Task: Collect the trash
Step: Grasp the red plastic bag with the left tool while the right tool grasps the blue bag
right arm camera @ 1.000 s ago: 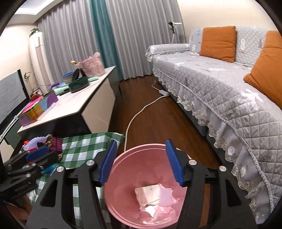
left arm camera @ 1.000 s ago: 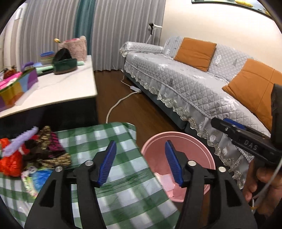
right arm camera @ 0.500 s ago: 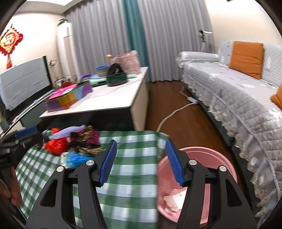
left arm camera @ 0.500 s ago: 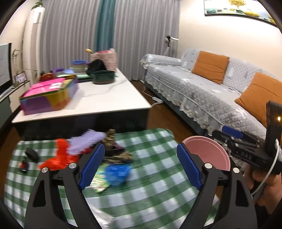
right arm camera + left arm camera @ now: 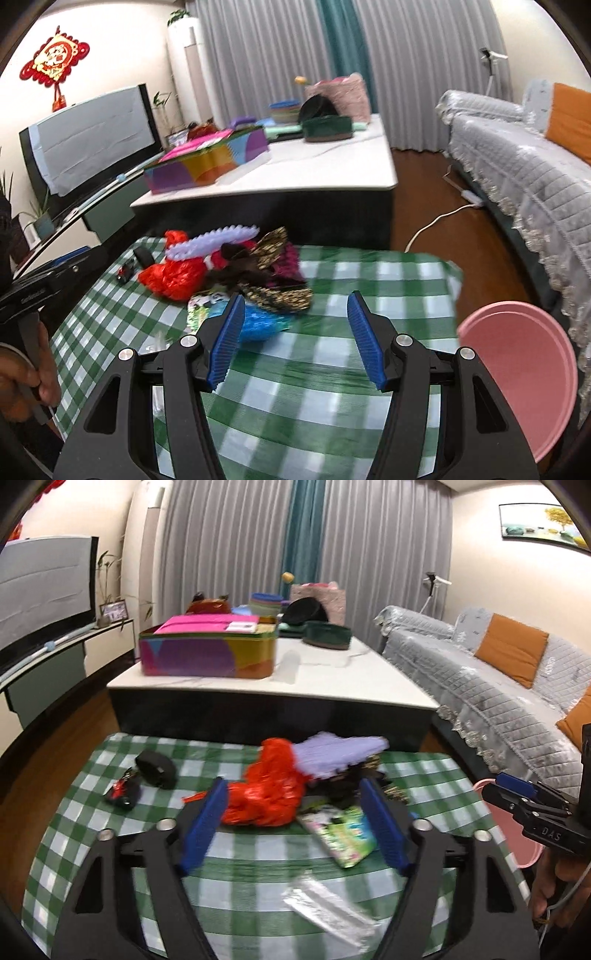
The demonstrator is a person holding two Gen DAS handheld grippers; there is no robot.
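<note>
A heap of trash lies on the green checked tablecloth (image 5: 110, 834): a red plastic bag (image 5: 269, 794), a lilac comb-like piece (image 5: 340, 753), a green snack wrapper (image 5: 343, 834), dark patterned wrappers (image 5: 273, 273), a blue bag (image 5: 258, 325) and a clear wrapper (image 5: 325, 912). My left gripper (image 5: 295, 823) is open and empty, just short of the red bag. My right gripper (image 5: 295, 336) is open and empty over the cloth, with the blue bag by its left finger. The pink bin (image 5: 524, 373) stands at the table's right edge.
A black strap (image 5: 155, 768) and a small dark object (image 5: 122, 794) lie at the cloth's left. Behind is a white-topped coffee table (image 5: 332, 679) with a coloured box (image 5: 207, 650). A grey sofa (image 5: 509, 686) runs along the right, a TV (image 5: 92, 136) stands left.
Both grippers swung left from the pink bin to the trash heap on the cloth. The left jaws opened wider. Both stayed empty.
</note>
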